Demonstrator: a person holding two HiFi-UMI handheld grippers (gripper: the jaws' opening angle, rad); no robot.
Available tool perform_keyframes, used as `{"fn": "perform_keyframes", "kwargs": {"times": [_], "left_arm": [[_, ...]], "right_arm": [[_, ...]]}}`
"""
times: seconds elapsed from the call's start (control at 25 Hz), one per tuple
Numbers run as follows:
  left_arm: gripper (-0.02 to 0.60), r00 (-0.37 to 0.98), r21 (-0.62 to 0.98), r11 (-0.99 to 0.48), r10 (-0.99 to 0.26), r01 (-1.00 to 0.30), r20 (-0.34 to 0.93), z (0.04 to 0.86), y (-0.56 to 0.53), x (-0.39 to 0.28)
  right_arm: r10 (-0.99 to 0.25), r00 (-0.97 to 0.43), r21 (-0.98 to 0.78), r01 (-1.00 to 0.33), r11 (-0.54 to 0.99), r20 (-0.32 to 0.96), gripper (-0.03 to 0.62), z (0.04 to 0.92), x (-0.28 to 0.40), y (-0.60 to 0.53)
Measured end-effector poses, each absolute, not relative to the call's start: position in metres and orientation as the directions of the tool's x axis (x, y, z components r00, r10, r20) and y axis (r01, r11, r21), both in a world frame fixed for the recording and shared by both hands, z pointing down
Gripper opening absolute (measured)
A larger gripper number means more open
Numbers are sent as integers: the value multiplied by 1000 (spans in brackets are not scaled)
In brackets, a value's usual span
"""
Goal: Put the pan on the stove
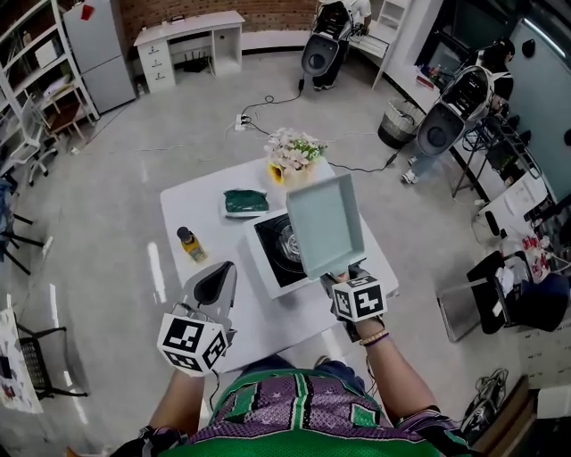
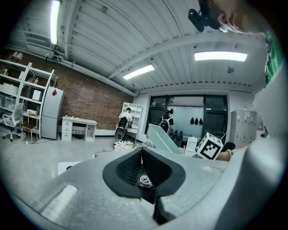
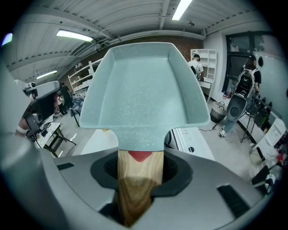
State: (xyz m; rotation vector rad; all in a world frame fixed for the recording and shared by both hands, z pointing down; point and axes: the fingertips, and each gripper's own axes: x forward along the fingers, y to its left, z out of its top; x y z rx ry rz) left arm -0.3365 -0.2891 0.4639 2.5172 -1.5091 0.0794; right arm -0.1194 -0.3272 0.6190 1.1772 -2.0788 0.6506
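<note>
Pale teal pan [image 1: 326, 223] tilted above the stove [image 1: 275, 254], just ahead of the right hand-held gripper [image 1: 343, 278] clenched on its wooden handle [image 3: 137, 175], left hand-held gripper [image 1: 214, 287] closed and empty, stove to its right on the counter [image 1: 192, 201]

An open lab-like workroom (hardly a home): brick wall [image 1: 268, 12], white shelves [image 1: 31, 55], a desk [image 1: 186, 30], a fridge [image 1: 94, 49], polished grey floor [image 1: 134, 147]

a pale green square pan [image 1: 326, 223] is held tilted by its handle in the right gripper [image 1: 341, 275] above the stove [image 1: 265, 239] on a white table [image 1: 192, 207], where a bottle [image 1: 189, 244], a green packet [image 1: 244, 202] and flowers [image 1: 293, 150] are set, the left gripper [image 1: 214, 284] being seen over the near edge.
</note>
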Motion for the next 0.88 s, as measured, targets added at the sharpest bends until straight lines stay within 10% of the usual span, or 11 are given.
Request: {"fn": "perform_keyframes", "kwargs": {"times": [0.88], "left_arm": [[18, 499, 191, -468, -848, -863, 177, 487, -282, -359]], "right_arm": [[-354, -279, -84, -875, 476, 893, 146, 706, -126, -334]]}}
